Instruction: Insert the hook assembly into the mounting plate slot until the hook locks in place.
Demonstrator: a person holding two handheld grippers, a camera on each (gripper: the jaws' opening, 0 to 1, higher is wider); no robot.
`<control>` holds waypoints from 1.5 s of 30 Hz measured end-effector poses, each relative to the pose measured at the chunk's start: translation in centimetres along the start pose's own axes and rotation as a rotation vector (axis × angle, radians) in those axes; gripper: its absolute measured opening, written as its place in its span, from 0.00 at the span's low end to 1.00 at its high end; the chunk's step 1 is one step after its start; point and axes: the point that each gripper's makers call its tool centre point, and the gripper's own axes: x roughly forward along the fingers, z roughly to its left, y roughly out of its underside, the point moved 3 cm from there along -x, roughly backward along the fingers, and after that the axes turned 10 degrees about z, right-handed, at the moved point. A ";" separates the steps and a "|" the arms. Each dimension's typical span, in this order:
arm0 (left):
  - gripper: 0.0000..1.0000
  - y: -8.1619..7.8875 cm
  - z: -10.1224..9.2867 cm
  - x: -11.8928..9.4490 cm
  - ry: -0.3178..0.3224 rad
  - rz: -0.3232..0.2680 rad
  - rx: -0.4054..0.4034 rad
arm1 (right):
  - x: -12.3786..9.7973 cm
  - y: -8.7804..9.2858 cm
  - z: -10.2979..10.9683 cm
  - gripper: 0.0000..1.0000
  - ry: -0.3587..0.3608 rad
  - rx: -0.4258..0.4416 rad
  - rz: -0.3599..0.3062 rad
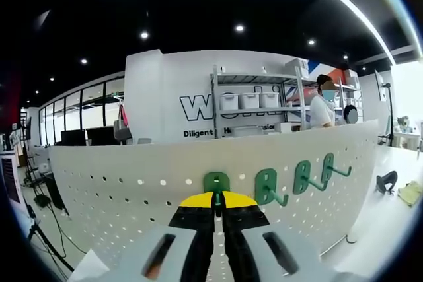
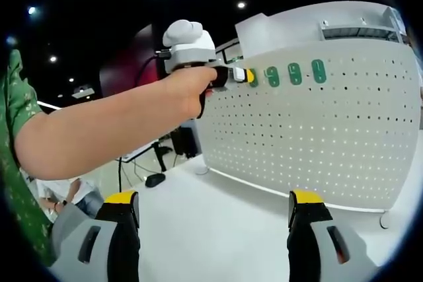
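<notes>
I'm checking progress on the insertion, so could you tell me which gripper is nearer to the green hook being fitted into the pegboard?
Left. The left gripper has its jaws shut on the green hook at the pegboard. The right gripper hangs open, well back from the board above the white table.

The pegboard is looking like matt white perforated sheet — smooth, evenly painted. The green hooks are showing a glossy plastic coating — the table is reading smooth, white.

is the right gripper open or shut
Open: the right gripper has its yellow-tipped jaws spread wide apart, nothing between them, over the white table.
</notes>
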 end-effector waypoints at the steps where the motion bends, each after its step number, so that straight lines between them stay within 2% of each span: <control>1: 0.03 0.0 0.0 0.0 0.000 -0.001 -0.002 | 0.0 0.0 0.0 0.95 0.000 0.001 0.000; 17: 0.03 0.0 0.0 0.2 -0.005 0.025 0.008 | 0.0 0.1 -0.1 0.95 0.001 0.004 -0.002; 27: 0.03 0.0 -0.1 0.3 -0.014 0.045 0.042 | 0.2 0.1 0.0 0.95 -0.005 0.004 0.001; 30: 0.03 0.1 -0.2 0.3 -0.028 0.046 0.068 | 0.2 0.1 0.0 0.95 -0.006 0.003 0.002; 31: 0.03 -0.1 -0.2 0.3 -0.050 0.044 0.132 | 0.2 0.1 -0.1 0.95 -0.005 0.003 0.000; 32: 0.03 0.0 -0.3 0.3 -0.059 0.044 0.156 | 0.2 0.1 -0.1 0.95 -0.005 0.004 0.000; 35: 0.04 0.0 -0.5 0.3 -0.070 0.041 0.173 | 0.1 0.1 -0.1 0.95 -0.003 0.005 0.002; 36: 0.04 -0.1 -0.5 0.2 -0.089 0.052 0.260 | 0.1 0.1 -0.1 0.95 -0.003 0.005 0.001; 38: 0.05 -0.1 -0.8 0.2 -0.105 0.049 0.314 | 0.1 0.1 -0.1 0.95 -0.003 0.004 0.001; 40: 0.04 -0.1 -0.5 0.4 -0.093 0.044 0.256 | 0.1 0.2 -0.1 0.95 -0.004 0.005 0.004; 42: 0.04 -0.2 -0.5 0.3 -0.098 0.047 0.304 | 0.2 0.2 0.0 0.95 -0.006 0.004 0.003; 43: 0.04 -0.2 -0.5 0.3 -0.097 0.048 0.295 | 0.2 0.2 0.0 0.95 -0.007 0.004 0.003; 44: 0.04 -0.1 -0.5 0.5 -0.083 0.042 0.234 | 0.2 0.2 0.0 0.95 -0.006 0.003 0.004; 45: 0.04 -0.1 -0.3 0.5 -0.086 0.050 0.251 | 0.2 0.2 0.0 0.95 -0.005 0.003 0.004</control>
